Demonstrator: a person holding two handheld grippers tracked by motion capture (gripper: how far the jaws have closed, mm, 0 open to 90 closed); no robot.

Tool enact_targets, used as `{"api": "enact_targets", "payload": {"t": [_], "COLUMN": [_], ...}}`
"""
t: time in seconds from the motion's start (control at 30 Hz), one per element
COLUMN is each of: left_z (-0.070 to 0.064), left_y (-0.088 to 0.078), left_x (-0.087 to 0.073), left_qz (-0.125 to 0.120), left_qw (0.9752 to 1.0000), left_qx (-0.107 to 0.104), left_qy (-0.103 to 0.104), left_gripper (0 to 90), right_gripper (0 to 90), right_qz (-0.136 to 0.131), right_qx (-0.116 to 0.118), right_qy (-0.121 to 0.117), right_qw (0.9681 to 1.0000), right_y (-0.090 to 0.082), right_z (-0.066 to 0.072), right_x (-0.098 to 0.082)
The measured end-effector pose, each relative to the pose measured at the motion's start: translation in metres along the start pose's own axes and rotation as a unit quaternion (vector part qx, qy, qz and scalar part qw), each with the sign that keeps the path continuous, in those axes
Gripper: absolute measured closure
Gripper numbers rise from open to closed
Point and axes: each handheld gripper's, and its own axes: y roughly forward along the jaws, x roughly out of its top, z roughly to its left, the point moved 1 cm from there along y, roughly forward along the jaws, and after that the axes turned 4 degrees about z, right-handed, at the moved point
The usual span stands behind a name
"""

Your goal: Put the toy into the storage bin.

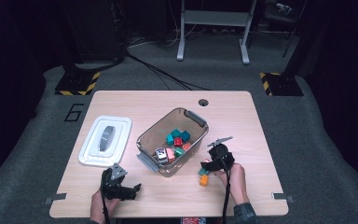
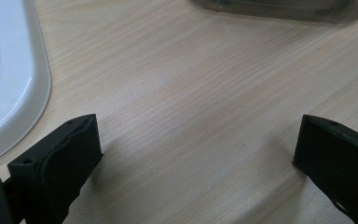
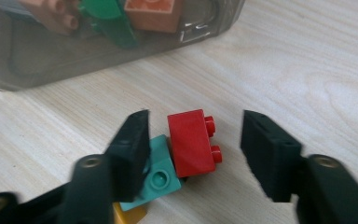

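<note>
We've got our right claw [image 3: 193,149] half-open, gripping nothing, straddling the red brick [image 3: 191,142]; closing now could nudge the teal brick [image 3: 156,175] by its left jaw.

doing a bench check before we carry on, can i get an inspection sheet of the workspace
surface: wooden table, bare around the items
job's things: red brick between the right gripper fingers, not yet clamped; teal brick and yellow brick beside it; clear bin holds more bricks
clutter: white lid lying left of bin
grippers: left gripper open over bare wood
cables: one trailing from each gripper; more on floor
surroundings: grey carpet, desk frame behind
</note>
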Motion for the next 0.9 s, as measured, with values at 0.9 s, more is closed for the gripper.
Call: {"api": "enact_targets", "payload": {"t": [0.9], "left_z": [0.0], "left_y": [0.0], "left_x": [0.0], "left_qz": [0.0], "left_qw": [1.0], "left_qx": [-0.001], "left_qy": [-0.002], "left_gripper": [0.5], "right_gripper": [67.2], "right_qz": [-0.021], "right_qx": [-0.009], "right_qy": [0.023], "right_qw": [0.9995], "right_y": [-0.007], "right_z": [-0.008], "right_x": [0.001]}}
